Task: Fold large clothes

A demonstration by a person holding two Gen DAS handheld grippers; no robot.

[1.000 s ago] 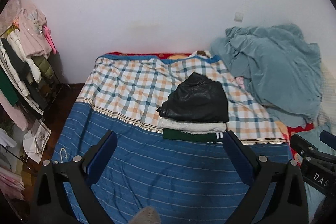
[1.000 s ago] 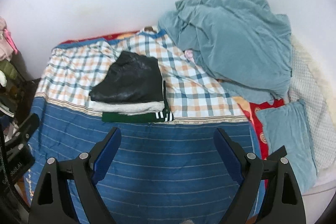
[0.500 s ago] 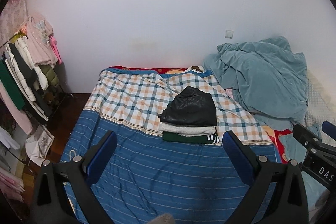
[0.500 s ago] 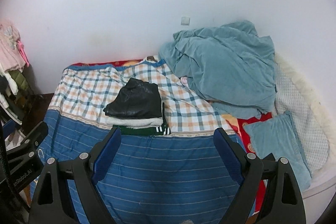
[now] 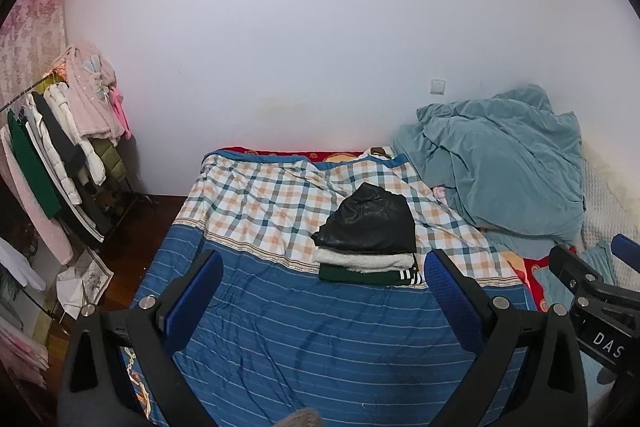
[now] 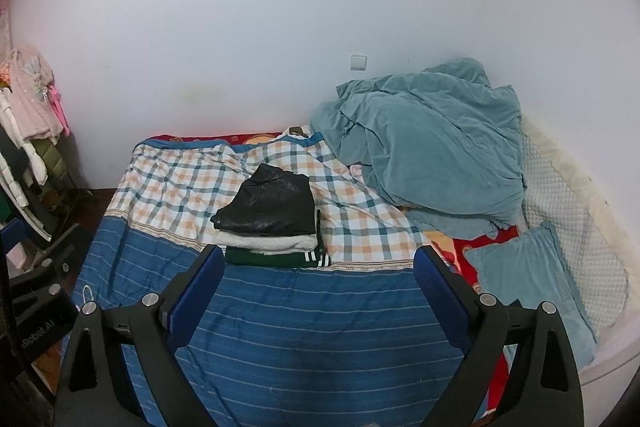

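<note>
A stack of folded clothes lies mid-bed: a black leather garment [image 5: 370, 225] on top, a white fleecy one [image 5: 362, 260] under it, a dark green one with white stripes [image 5: 370, 274] at the bottom. The stack also shows in the right wrist view [image 6: 269, 211]. My left gripper [image 5: 323, 267] is open and empty, held back above the blue striped bed cover [image 5: 304, 339]. My right gripper [image 6: 319, 265] is open and empty too, well short of the stack.
A rumpled teal blanket [image 6: 428, 143] is heaped at the bed's back right, with a teal pillow [image 6: 532, 279] and white quilted cover [image 6: 560, 203] beside it. A clothes rack [image 5: 60, 167] with hanging garments stands left of the bed. A white wall is behind.
Both grippers have pulled back and up from the bed; the folded stack looks smaller and farther. More wall and clothes rack are in view. Both stay open.
</note>
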